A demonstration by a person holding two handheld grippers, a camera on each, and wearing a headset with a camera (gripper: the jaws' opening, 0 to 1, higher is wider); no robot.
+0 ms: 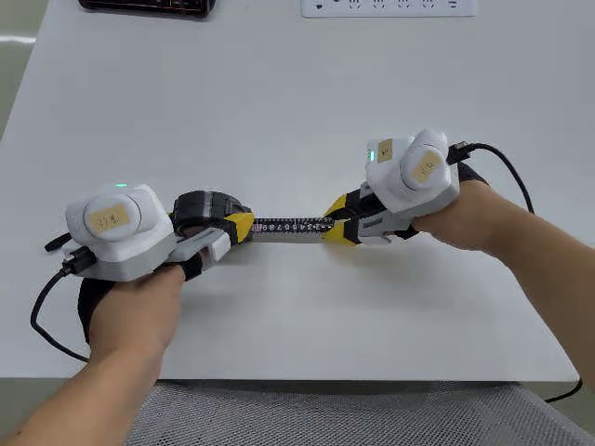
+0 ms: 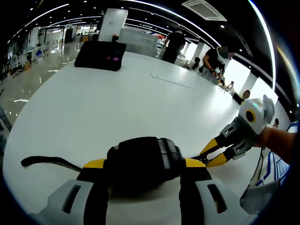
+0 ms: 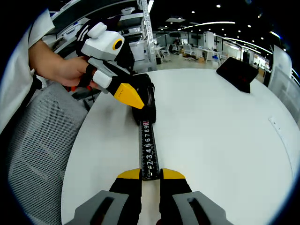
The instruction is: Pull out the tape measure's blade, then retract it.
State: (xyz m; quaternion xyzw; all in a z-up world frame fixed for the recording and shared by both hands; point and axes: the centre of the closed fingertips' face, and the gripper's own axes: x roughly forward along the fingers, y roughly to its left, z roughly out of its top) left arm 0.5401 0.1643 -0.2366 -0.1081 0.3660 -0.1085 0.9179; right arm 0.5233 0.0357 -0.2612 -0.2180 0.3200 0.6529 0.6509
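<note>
Right tongs [image 3: 151, 175] clamp the blade [image 3: 148, 145], stretched across the table [image 3: 215, 140] to the tape measure [image 3: 147, 93].

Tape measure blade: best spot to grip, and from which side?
Pinch the blade near its free end, jaws across its width, coming in along its length from opposite the case. It is a thin flat strip running straight out; the right gripper holds it so, left gripper on the case.

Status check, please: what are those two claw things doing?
Left gripper shut on tape measure case. Right gripper shut on blade, partly pulled out. Power strip, dark device far off on table.
</note>
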